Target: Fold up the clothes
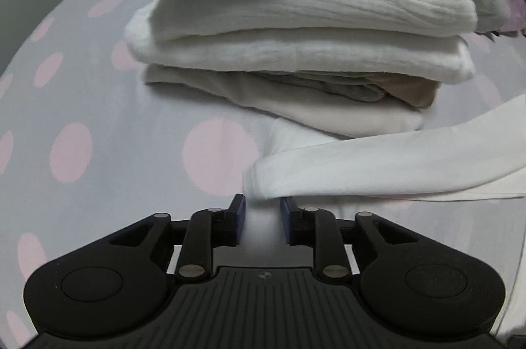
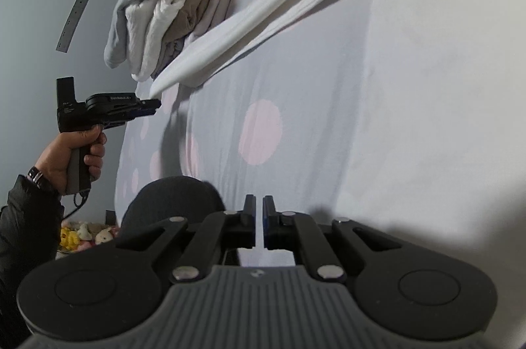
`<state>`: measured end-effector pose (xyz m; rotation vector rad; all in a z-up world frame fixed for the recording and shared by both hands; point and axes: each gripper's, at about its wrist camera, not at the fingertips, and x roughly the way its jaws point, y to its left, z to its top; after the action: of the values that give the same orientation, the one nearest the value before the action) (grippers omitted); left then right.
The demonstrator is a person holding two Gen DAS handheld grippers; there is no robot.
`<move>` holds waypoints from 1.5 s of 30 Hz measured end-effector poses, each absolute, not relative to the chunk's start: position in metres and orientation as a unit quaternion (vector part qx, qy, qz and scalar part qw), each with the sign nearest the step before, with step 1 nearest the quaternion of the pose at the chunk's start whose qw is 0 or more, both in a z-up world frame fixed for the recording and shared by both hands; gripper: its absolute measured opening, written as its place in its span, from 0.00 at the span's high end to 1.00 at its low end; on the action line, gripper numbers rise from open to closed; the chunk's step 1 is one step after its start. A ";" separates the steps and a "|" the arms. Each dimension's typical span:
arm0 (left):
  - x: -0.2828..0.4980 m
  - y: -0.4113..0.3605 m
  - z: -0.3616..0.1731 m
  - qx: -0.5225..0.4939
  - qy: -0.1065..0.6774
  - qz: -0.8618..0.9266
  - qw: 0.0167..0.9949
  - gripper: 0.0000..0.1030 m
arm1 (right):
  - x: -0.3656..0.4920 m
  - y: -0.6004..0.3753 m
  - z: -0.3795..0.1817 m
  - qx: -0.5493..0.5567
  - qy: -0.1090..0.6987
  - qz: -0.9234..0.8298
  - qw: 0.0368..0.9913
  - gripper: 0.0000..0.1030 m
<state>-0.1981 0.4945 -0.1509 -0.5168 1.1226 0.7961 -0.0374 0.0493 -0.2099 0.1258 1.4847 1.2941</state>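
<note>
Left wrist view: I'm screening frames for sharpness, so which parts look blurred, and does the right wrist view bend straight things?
Left wrist view: the sleeve tip smears between the jaws; the folded stack is soft. Right wrist view: fisheye curves the spotted sheet; hard shadow under the sleeve.

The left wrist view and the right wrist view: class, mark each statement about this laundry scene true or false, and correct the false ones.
1. Folded clothes sit in a stack on the spotted sheet. True.
2. The sheet's spots are green. False: they are pink.
3. The left hand-held gripper has its jaws apart, at the tip of the white sleeve. True.
4. The right hand-held gripper clamps the sleeve. False: its jaws are nearly together with nothing between them.
5. The stack's top item is black. False: pale grey.
</note>
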 end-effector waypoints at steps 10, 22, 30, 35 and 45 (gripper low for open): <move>-0.239 0.475 -0.140 -0.261 0.455 0.291 0.800 0.59 | -0.009 -0.014 -0.201 0.040 0.614 0.527 0.587 0.91; -0.201 0.454 -0.183 -0.037 0.433 0.281 0.856 0.59 | -0.042 0.028 -0.183 -0.004 0.595 0.575 0.561 0.90; -0.205 0.470 -0.175 -0.009 0.389 0.319 0.864 0.59 | -0.049 0.029 -0.185 -0.025 0.601 0.579 0.550 0.90; -0.201 0.461 -0.162 0.027 0.351 0.267 0.897 0.59 | -0.050 0.025 -0.187 -0.024 0.606 0.574 0.550 0.89; -0.209 0.470 -0.127 -0.092 0.384 0.190 0.899 0.97 | -0.052 0.023 -0.192 -0.029 0.611 0.576 0.542 0.84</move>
<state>-0.2095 0.4698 -0.1270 -0.1911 0.7959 0.3923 -0.0521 0.0227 -0.1924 -0.0695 1.4523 1.3673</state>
